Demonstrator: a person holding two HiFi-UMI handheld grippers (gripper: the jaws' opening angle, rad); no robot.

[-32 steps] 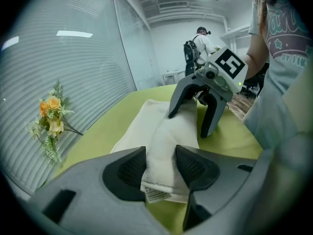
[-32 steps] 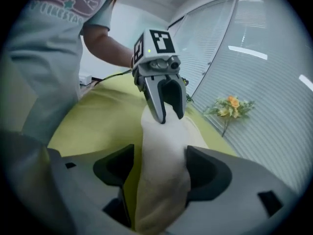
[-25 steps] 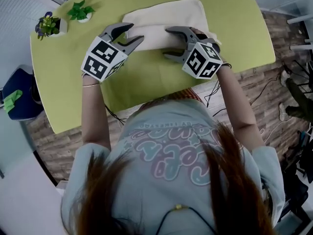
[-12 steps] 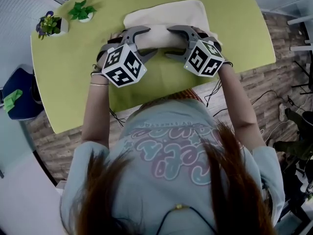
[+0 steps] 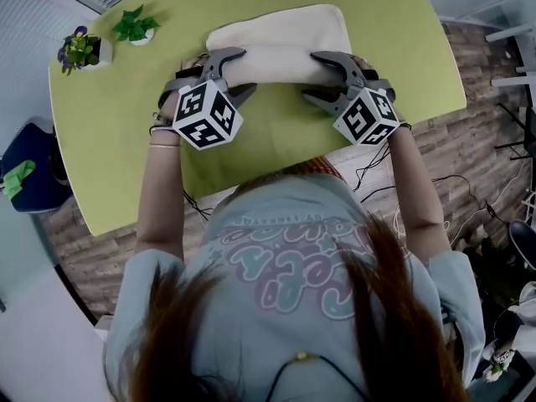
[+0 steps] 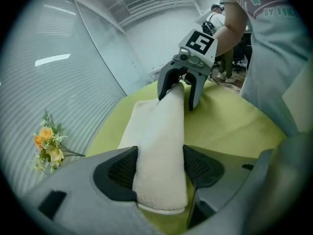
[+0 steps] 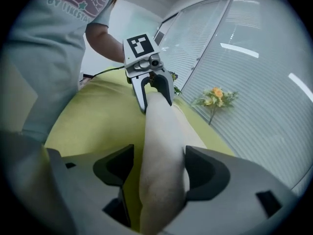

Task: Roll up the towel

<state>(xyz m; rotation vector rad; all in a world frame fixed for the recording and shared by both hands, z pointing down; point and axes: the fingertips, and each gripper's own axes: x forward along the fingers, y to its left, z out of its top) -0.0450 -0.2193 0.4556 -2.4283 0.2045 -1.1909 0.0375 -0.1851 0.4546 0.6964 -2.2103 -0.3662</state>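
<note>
A cream towel lies on the green table, its near part wound into a roll. My left gripper straddles the roll's left end and my right gripper straddles the right end. In the left gripper view the roll fills the gap of the left gripper, whose jaws have just been opening and stand wide without squeezing it. In the right gripper view the roll lies between the jaws of the right gripper, against one pad, with a sliver of table beside the other.
Two small potted plants stand at the table's far left corner. Yellow flowers show near the window blinds. The table's near edge runs just in front of the person. A dark blue seat stands left of the table.
My left gripper has slid right along the towel and rolled over, so its marker cube now faces up and its jaws stand wider around the roll. My right gripper has shifted right along the roll.
</note>
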